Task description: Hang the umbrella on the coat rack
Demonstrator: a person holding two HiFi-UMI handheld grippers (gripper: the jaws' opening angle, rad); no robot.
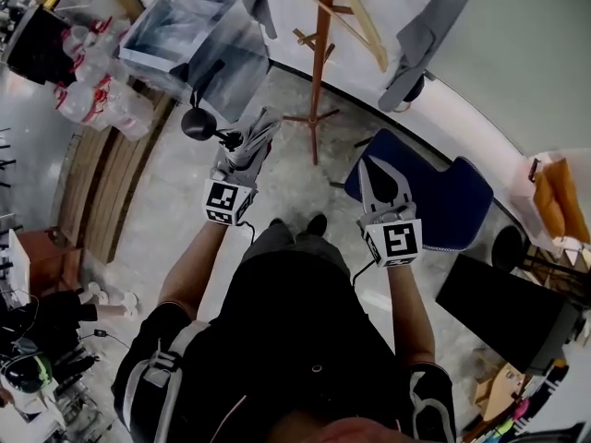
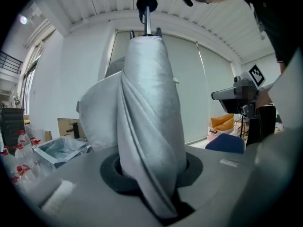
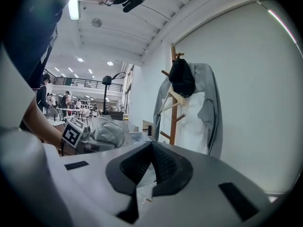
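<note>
Umbrella in hand, not yet hung: the pickup is looking done, the hanging is all still waiting.

The left gripper (image 1: 242, 160) is clenching the folded grey umbrella (image 1: 259, 131) around its bunched canopy, with the black knob handle (image 1: 197, 123) sticking out beyond the jaws, well apart from the rack. Ahead, over bare floor, the wooden coat rack (image 1: 319, 58) is standing against the wall, already wearing a grey jacket (image 3: 208, 108) and a dark hat (image 3: 182, 77), though lower pegs are showing free. The right gripper (image 3: 151, 145) is riding beside the left with its jaws drawn together at the tips and nothing between them. What is remaining, as I judge it, is closing on the rack, raising the umbrella to a free peg, catching it there and letting go.
</note>
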